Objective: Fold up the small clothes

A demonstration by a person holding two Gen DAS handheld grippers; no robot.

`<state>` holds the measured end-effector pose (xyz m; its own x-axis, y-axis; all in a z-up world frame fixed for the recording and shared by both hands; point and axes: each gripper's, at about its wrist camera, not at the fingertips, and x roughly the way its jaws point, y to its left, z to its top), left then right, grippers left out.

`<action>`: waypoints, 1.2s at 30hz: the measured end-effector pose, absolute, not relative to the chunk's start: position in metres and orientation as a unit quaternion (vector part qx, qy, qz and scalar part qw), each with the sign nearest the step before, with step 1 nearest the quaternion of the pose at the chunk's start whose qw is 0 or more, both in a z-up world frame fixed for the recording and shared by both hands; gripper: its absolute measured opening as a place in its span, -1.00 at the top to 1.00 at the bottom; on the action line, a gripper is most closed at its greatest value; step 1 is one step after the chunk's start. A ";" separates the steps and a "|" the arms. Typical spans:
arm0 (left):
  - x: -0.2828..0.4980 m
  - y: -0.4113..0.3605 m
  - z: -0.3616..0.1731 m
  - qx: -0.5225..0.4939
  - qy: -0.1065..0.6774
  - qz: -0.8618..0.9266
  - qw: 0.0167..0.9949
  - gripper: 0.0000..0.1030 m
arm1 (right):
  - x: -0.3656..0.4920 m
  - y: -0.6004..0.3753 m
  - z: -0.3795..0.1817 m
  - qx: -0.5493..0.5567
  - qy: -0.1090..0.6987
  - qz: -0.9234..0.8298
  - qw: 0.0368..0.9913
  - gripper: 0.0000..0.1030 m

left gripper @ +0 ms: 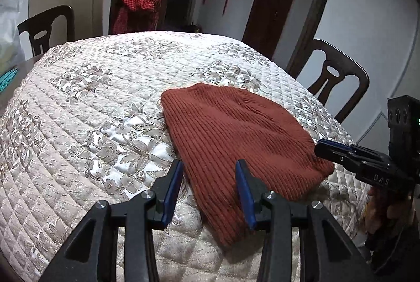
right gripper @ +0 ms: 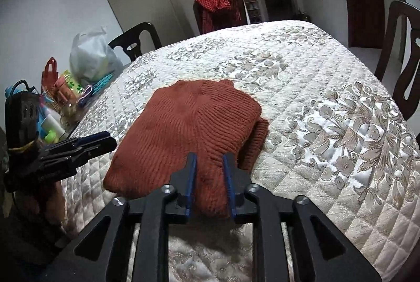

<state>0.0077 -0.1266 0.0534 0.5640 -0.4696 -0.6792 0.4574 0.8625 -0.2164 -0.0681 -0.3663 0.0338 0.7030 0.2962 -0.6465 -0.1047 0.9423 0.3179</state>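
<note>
A rust-red ribbed knit garment (left gripper: 231, 135) lies folded on the quilted floral cloth (left gripper: 105, 103) over the table. My left gripper (left gripper: 210, 164) is open, its blue pads astride the garment's near left corner, just above it. In the right wrist view the same garment (right gripper: 183, 129) lies in the middle, with a folded part sticking out at its right side. My right gripper (right gripper: 210, 157) is open, a narrower gap, over the garment's near edge; whether it touches is unclear. Each gripper also shows in the other's view: the right (left gripper: 338, 148), the left (right gripper: 89, 143).
Dark wooden chairs (left gripper: 338, 82) stand around the table; one far chair (left gripper: 136, 11) has a red checked cloth over it. At the table's left side are a plastic bag (right gripper: 92, 59), small bottles and clutter (right gripper: 57, 108). The quilted cloth (right gripper: 328, 103) spreads wide to the right.
</note>
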 end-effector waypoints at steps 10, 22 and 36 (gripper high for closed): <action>0.019 -0.131 0.049 -0.020 0.398 -0.261 0.880 0.04 | -0.050 -0.381 0.023 0.171 0.384 0.104 0.902 0.10; 0.035 -0.133 0.031 -0.051 0.416 -0.273 0.866 -0.09 | -0.026 -0.402 0.002 0.239 0.401 0.122 0.876 0.06; 0.035 -0.141 0.023 -0.050 0.417 -0.289 0.860 0.13 | -0.016 -0.403 -0.006 0.277 0.414 0.159 0.853 0.38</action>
